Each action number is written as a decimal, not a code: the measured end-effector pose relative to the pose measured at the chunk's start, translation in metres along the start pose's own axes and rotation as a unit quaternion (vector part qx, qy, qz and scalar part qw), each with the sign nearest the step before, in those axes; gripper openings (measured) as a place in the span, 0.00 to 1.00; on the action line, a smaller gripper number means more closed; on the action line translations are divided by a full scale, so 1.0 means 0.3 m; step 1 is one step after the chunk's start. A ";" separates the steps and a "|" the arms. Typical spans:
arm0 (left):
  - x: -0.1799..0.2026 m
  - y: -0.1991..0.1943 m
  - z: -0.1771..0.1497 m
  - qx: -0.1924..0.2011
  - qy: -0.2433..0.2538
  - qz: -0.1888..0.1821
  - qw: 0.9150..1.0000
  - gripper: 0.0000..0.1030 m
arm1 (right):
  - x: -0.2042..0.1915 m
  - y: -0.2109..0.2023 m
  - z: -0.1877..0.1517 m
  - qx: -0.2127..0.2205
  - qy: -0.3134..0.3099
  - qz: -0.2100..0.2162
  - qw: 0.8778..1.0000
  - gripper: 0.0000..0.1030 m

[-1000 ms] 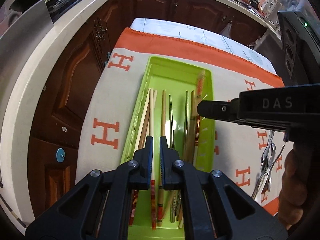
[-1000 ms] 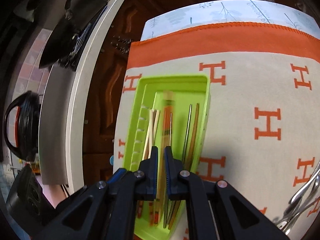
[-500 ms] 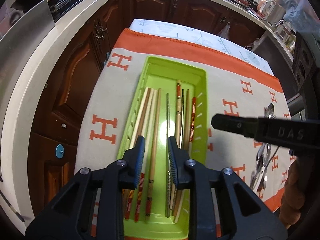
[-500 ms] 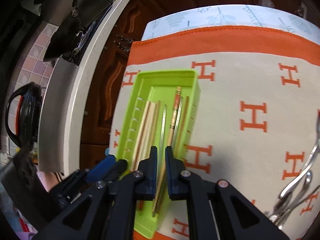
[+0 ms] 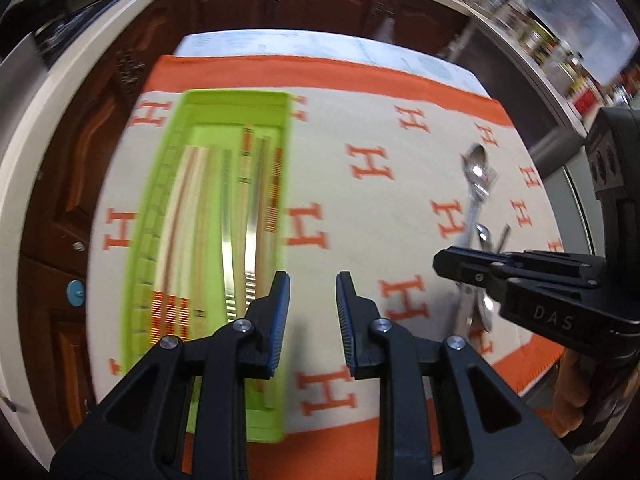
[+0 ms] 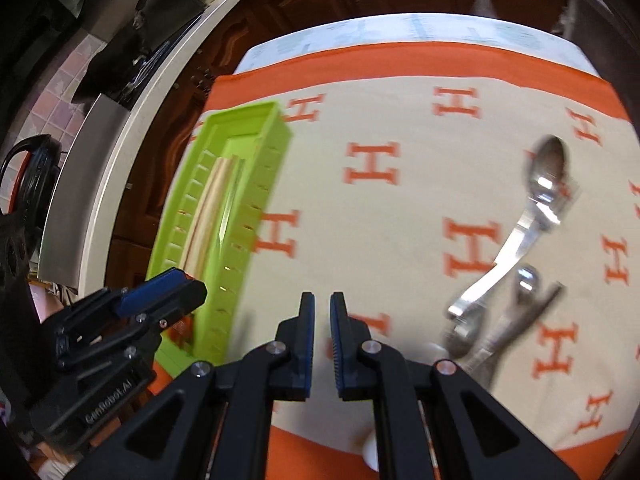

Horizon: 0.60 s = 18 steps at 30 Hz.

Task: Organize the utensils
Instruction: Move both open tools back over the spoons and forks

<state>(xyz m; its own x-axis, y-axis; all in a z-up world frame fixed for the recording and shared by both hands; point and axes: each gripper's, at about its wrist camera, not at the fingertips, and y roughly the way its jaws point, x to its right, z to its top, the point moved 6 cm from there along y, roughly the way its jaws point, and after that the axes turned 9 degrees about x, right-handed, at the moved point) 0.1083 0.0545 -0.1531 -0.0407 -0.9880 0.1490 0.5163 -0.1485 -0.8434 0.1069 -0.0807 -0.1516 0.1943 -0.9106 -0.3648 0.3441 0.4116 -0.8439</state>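
Observation:
A lime-green tray (image 5: 224,98) lies at the left of the cloth with several chopsticks (image 5: 228,220) lengthwise in it. My left gripper (image 5: 311,292) is open and empty, hovering just right of the tray's near right wall. A pile of steel spoons (image 5: 478,184) lies on the cloth at the right. My right gripper (image 5: 452,266) hangs over the near end of that pile. In the right wrist view my right gripper (image 6: 322,312) is shut with a thin gap, holding nothing, between the tray (image 6: 240,120) and the spoons (image 6: 548,168). My left gripper (image 6: 180,288) sits by the tray's near end.
A beige cloth with orange H marks and an orange border (image 5: 380,160) covers the table. Dark wooden cabinets (image 5: 80,152) and a white counter edge (image 6: 132,128) curve round the left and far sides. A black kettle (image 6: 28,176) stands at far left. A hand (image 5: 572,400) holds the right gripper.
Both grippers have swung right, off the tray and over the cloth. The left gripper has opened wider. The chopsticks now lie still in the tray; the spoons have come into view.

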 end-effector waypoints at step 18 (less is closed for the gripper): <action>0.428 0.171 0.013 -0.063 0.103 -0.064 0.991 0.20 | 0.437 -0.169 -0.100 0.062 0.120 -0.029 0.990 0.08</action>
<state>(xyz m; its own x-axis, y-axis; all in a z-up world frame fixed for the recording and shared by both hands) 0.1330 -0.0800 -0.1753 -0.2796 -0.9467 0.1601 0.3863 -0.2636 -0.8839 0.0873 -0.2221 -0.1684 -0.0482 -0.9099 -0.4120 0.4608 0.3457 -0.8174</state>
